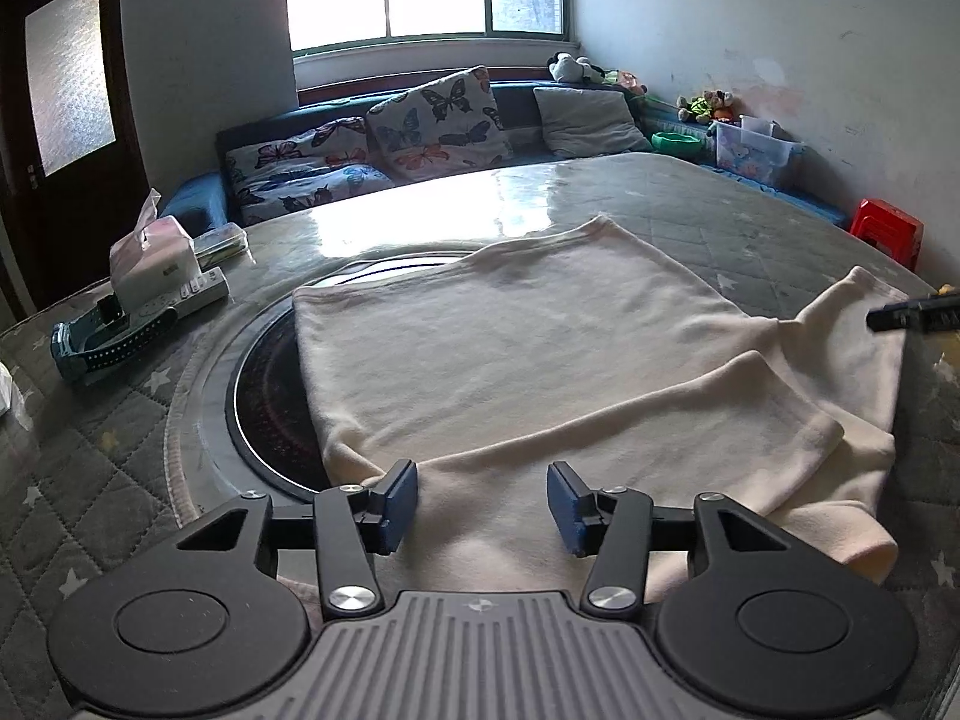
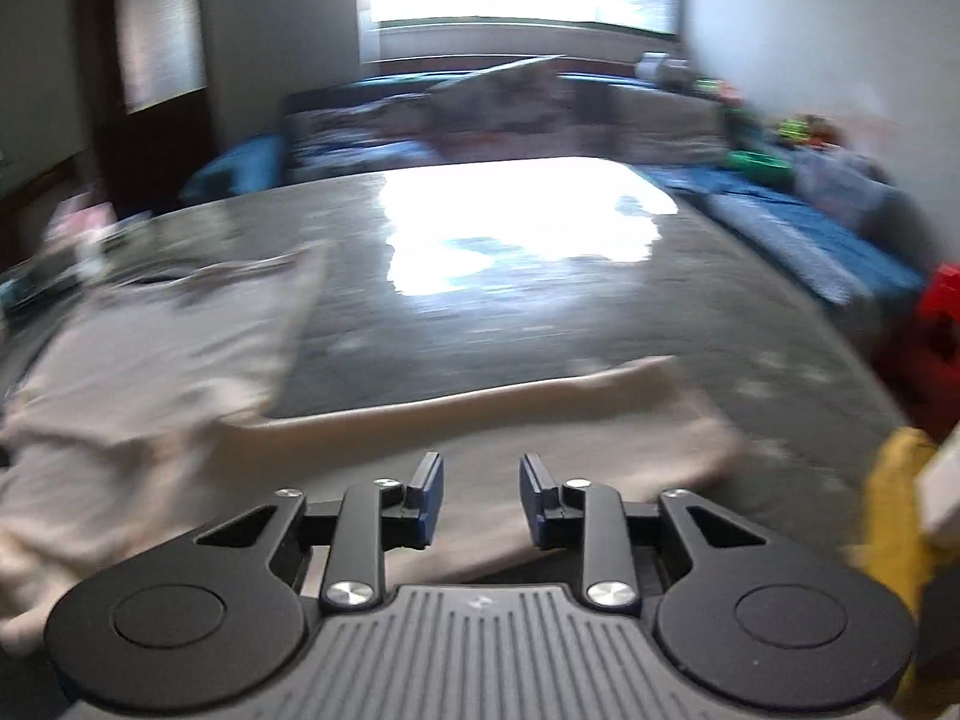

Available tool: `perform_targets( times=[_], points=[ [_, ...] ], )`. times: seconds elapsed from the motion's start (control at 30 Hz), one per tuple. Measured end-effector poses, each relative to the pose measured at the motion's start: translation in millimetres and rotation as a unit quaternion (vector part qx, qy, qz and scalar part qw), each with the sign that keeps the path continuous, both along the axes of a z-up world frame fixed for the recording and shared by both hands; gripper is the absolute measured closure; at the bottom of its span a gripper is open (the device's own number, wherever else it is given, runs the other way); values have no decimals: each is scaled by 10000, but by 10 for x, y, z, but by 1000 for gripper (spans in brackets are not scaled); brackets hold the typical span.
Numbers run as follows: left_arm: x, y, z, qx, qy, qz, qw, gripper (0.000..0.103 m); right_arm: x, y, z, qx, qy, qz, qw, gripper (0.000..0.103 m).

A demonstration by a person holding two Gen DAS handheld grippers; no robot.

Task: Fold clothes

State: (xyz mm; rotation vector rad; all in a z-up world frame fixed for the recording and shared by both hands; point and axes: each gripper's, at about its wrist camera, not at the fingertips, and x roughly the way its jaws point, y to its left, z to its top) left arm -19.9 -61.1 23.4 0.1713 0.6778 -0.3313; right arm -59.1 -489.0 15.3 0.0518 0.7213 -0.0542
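A cream sweater (image 1: 540,372) lies spread flat on the worktop (image 1: 690,204), one sleeve folded across it. Left gripper (image 1: 483,507) and right gripper (image 2: 480,495) hover above its near edge, jaws apart, holding nothing.

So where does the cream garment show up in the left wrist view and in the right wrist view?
Left wrist: the cream garment fills the centre, spread on the quilted table, its near edge under the open left gripper.
Right wrist: blurred, it lies at the left and runs across the lower middle, one strip passing ahead of the open right gripper.
Shared landmark: the red stool, at the right edge in both views.
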Motion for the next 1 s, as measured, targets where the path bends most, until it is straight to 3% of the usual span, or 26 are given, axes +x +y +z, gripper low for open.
perform_targets(
  times=[0.27, 0.77, 0.9, 1.0],
  points=[
    [-5, 17, 11, 24, 23, 74, 10000, 47, 164, -532, -72, -130, -65, -1118, 9936, 62],
    [-17, 41, -14, 60, 81, 136, 9999, 46, 116, -745, -178, 53, -4, -1468, 9892, 59],
    [-26, 29, -19, 74, 79, 137, 9998, 46, 105, -717, -180, 125, -1, -1340, 9909, 66],
    [-37, 25, -17, 51, 80, 141, 9999, 46, 97, -696, -178, 204, 0, -1241, 9921, 80]
  ],
)
